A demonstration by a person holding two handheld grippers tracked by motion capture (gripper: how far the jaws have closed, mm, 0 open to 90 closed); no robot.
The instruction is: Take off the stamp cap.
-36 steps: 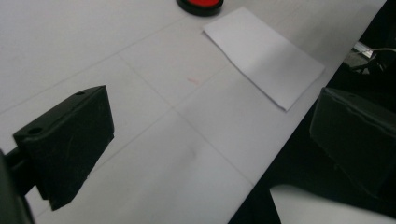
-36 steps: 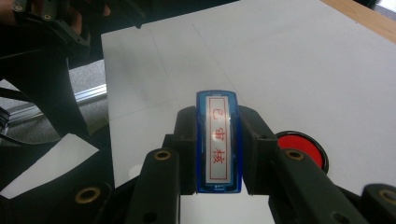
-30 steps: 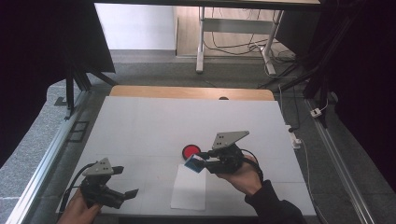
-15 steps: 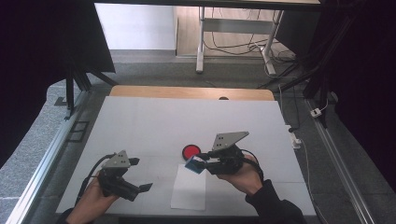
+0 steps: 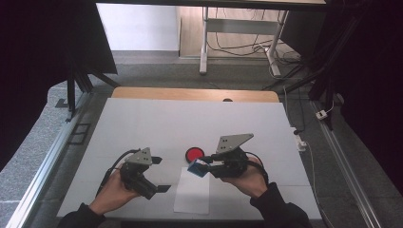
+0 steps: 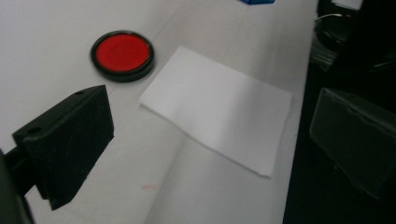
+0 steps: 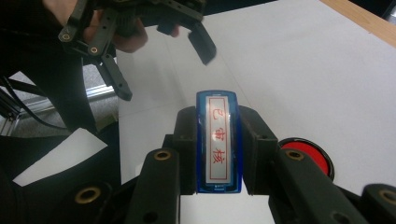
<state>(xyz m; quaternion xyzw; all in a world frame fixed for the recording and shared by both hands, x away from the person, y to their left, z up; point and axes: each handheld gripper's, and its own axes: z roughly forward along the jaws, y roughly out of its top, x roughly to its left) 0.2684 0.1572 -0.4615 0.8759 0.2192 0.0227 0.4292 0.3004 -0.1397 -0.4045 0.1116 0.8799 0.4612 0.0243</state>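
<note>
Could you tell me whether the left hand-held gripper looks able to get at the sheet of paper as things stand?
Probably yes. The left hand-held gripper has its jaws open beside the sheet of paper, with bare table between them. The right hand-held gripper, shut on the blue stamp, hangs over the sheet's far edge.

1. Your stamp point(image 7: 218, 140) looks like glossy blue plastic, with a smooth white face and red lettering.
2. The ink pad point(image 6: 122, 54) has a shiny black plastic rim around a matt red middle.
3. The sheet point(image 6: 219, 107) is plain white paper, smooth and matt.
4. The table point(image 5: 157, 123) has a matt white top, with a bare wood strip along the far edge.
5. The right gripper point(image 7: 218, 189) has matt black plastic pads, a bit scuffed.
</note>
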